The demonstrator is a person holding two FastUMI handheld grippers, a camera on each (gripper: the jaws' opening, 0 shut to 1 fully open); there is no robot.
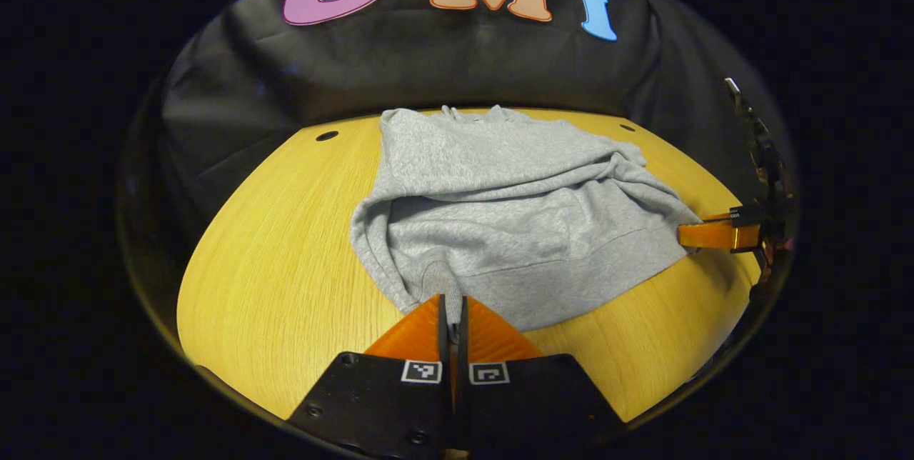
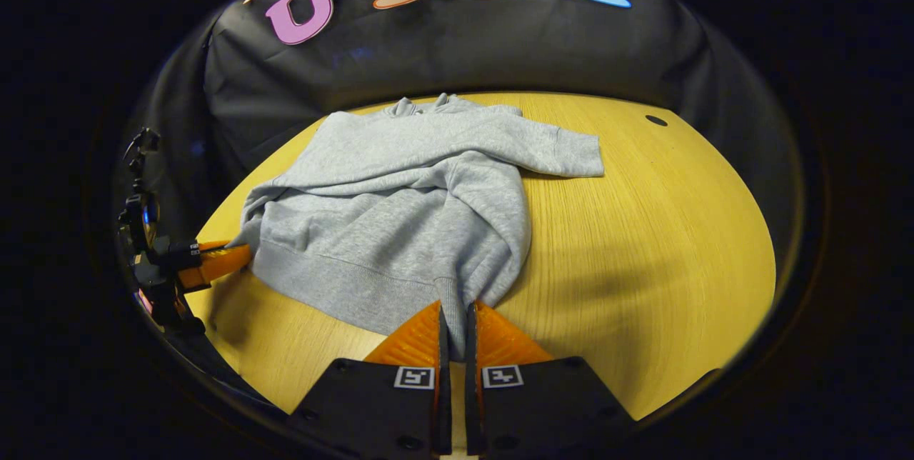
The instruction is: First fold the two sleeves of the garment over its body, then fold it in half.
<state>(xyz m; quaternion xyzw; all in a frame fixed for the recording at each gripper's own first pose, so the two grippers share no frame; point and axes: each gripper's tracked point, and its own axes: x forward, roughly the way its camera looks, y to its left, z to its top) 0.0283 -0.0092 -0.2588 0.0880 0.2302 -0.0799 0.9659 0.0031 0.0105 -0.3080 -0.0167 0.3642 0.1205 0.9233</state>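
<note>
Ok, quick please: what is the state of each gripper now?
Left gripper: shut on the hem of the grey sweatshirt.
Right gripper: shut on the sweatshirt's hem too.

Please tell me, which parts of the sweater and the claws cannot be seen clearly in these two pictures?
- Left gripper view: the left claw pinches the sweater hem; the cloth between its fingers is hidden by them.
- Right gripper view: the right claw likewise hides the pinched cloth.
- Both views: folds cover the sweater's underside and part of its sleeves.
- Right gripper view: the far claw at the left edge is too small to judge its grip.
- The table near edge is cut off.
</note>
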